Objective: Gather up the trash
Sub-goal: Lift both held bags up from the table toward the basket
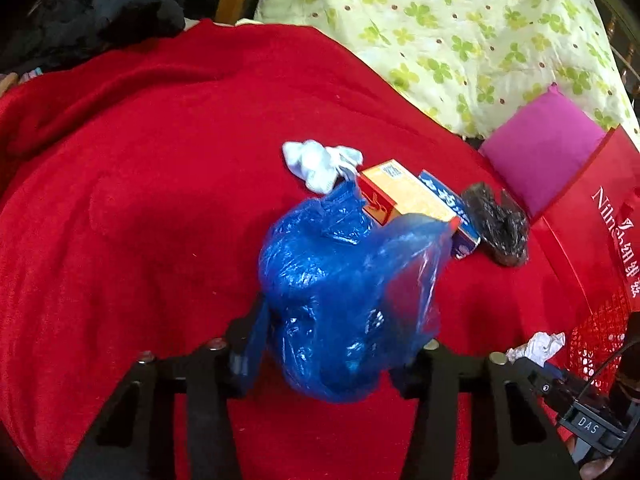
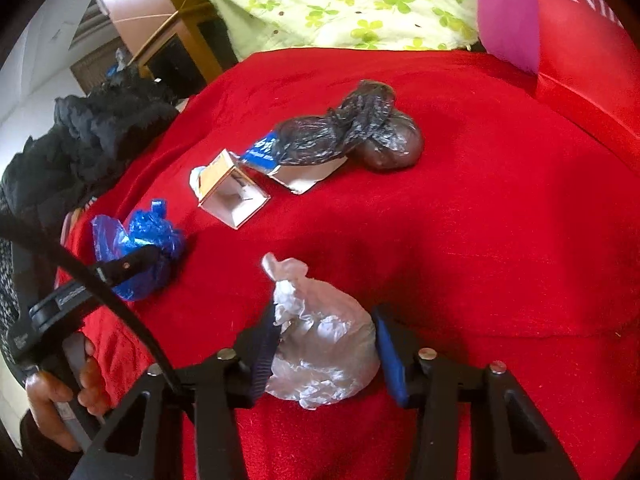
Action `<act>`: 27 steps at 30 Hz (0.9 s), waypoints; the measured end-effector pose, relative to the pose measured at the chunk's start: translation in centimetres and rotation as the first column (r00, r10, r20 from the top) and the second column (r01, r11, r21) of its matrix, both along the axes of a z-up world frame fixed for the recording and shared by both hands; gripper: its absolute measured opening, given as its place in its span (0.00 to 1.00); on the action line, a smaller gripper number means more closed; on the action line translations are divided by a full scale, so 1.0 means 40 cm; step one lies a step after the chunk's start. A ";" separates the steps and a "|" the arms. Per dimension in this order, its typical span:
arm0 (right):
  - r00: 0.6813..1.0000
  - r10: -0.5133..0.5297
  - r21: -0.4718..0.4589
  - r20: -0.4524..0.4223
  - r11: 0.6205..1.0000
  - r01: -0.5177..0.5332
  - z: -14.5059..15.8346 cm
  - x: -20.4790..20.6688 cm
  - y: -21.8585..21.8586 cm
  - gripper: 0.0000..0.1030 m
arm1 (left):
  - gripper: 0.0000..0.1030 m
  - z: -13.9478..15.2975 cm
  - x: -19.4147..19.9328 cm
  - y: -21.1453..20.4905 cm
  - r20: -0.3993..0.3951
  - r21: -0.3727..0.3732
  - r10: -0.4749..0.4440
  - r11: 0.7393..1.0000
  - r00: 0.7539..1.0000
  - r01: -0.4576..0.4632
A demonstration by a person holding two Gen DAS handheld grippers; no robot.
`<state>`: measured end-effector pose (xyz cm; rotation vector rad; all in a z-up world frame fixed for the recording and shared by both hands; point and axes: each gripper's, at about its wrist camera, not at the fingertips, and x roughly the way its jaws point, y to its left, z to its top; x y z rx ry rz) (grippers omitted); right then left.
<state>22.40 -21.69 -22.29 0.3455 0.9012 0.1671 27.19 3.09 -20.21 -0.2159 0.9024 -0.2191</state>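
My left gripper (image 1: 332, 344) is shut on a crumpled blue plastic bag (image 1: 344, 284), held over the red blanket (image 1: 160, 200); it also shows in the right wrist view (image 2: 140, 248). My right gripper (image 2: 324, 352) is shut on a tied clear plastic bag (image 2: 324, 352) of crumpled paper, seen in the left wrist view (image 1: 538, 346). On the blanket lie an orange carton (image 1: 404, 196), a blue carton (image 1: 452, 208), a dark tied plastic bag (image 1: 496, 224) and a white wad (image 1: 320, 162). The red paper bag (image 1: 592, 224) stands at the right.
A magenta cushion (image 1: 544, 152) leans by the red paper bag. A green clover-print quilt (image 1: 440, 32) lies behind. Black clothing (image 1: 96, 8) is piled at the far left. A red mesh basket (image 1: 600, 328) sits by the paper bag.
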 end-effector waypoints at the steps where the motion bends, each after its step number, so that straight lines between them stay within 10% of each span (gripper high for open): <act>1: 1.000 0.003 -0.004 0.002 1.000 -0.003 0.001 -0.001 0.002 0.44 | 0.45 -0.001 0.000 -0.002 0.002 0.000 -0.005 1.000 1.000 0.005; 18: 0.981 0.055 -0.023 0.187 0.998 -0.052 0.115 -0.068 0.019 0.42 | 0.40 0.110 -0.101 -0.043 0.220 0.085 -0.081 0.994 0.972 0.063; 27: 0.960 0.035 -0.035 0.277 0.999 -0.026 0.174 -0.128 -0.032 0.43 | 0.40 0.222 -0.217 -0.165 0.346 0.249 -0.167 0.965 0.923 0.081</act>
